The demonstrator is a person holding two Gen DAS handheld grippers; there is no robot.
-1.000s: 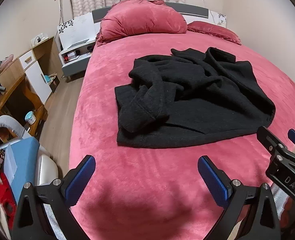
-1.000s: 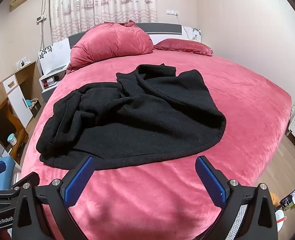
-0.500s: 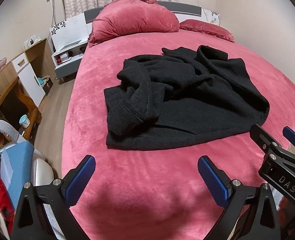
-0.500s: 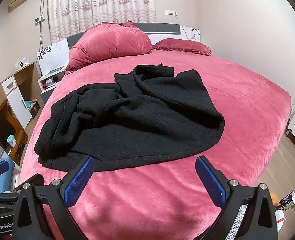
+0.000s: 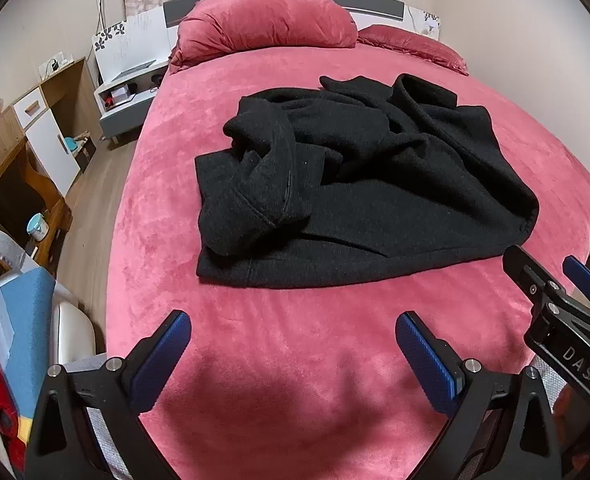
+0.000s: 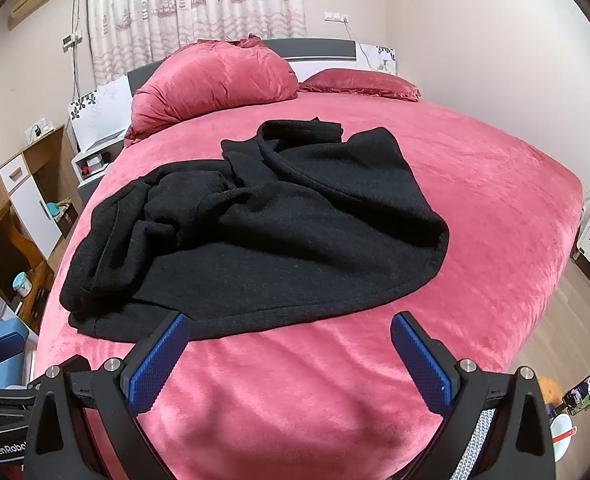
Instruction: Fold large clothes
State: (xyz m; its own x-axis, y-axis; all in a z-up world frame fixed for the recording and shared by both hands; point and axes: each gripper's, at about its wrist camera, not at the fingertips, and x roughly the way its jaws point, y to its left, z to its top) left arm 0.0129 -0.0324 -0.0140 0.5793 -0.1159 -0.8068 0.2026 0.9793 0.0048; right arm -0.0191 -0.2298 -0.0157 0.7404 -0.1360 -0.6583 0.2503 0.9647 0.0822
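Nothing folded yet: the black coat (image 5: 359, 184) lies rumpled mid-bed (image 5: 295, 360); your left gripper (image 5: 293, 346) and right gripper (image 6: 291, 346) hover spread, empty, short of its hem.

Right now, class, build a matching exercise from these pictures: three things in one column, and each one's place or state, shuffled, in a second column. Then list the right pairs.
Things:
1. black garment
2. large red pillow
3. left gripper

Place or state:
A. open, holding nothing
B. crumpled on the middle of the bed
C. propped at the headboard

Pairs: 1-B, 2-C, 3-A
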